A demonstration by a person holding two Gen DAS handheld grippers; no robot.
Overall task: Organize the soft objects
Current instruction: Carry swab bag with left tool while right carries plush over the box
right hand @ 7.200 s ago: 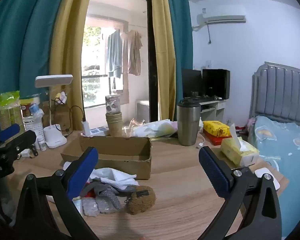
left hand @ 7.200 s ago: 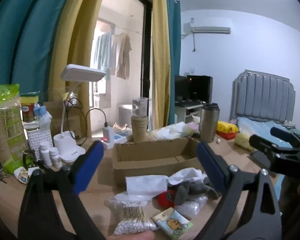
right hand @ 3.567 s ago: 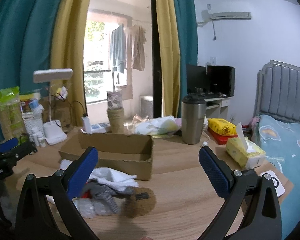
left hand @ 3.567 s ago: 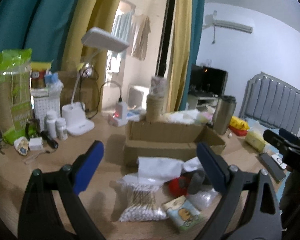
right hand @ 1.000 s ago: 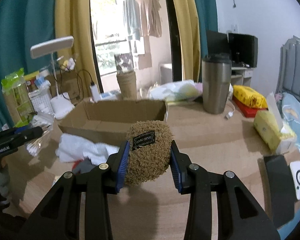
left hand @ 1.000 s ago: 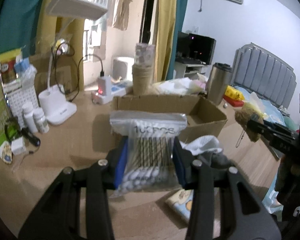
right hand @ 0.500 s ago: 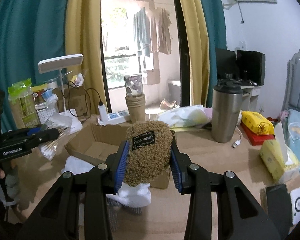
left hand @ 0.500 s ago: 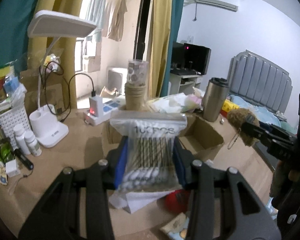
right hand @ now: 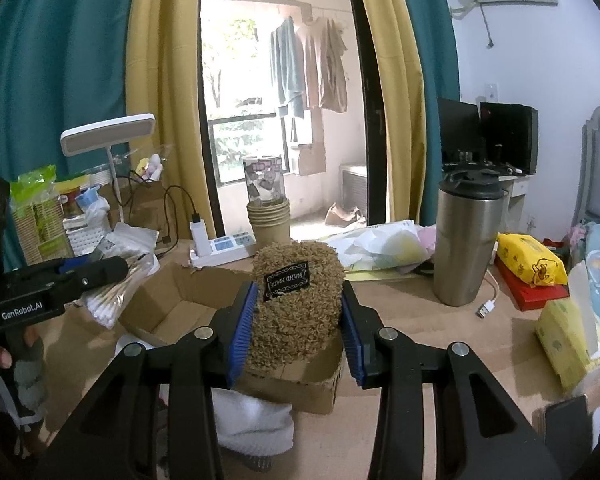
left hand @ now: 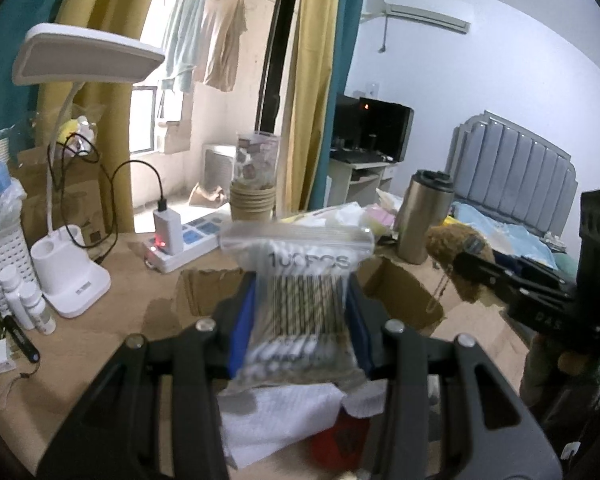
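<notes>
My left gripper (left hand: 302, 320) is shut on a clear zip bag of cotton swabs (left hand: 300, 280), held up over the near left part of the open cardboard box (left hand: 404, 296). My right gripper (right hand: 296, 320) is shut on a brown fuzzy plush (right hand: 296, 300) with a black label, held above the box's (right hand: 172, 296) near right corner. In the right wrist view the swab bag (right hand: 112, 292) hangs at the left over the box edge. The plush (left hand: 456, 252) shows at the right in the left wrist view. A white cloth (left hand: 276, 416) and a red item (left hand: 336, 436) lie in front of the box.
Behind the box stand a white desk lamp (left hand: 72, 280), a power strip (right hand: 224, 250), stacked paper cups (right hand: 268, 220), a steel tumbler (right hand: 466, 240) and a plastic bag (right hand: 380, 244). A yellow tissue pack (right hand: 568, 336) and phone (right hand: 564, 416) lie at the right. Small bottles (left hand: 24, 300) stand at the left.
Both grippers have risen and moved forward over the box, carrying the swab bag and the plush. The pile on the table has dropped lower in both views.
</notes>
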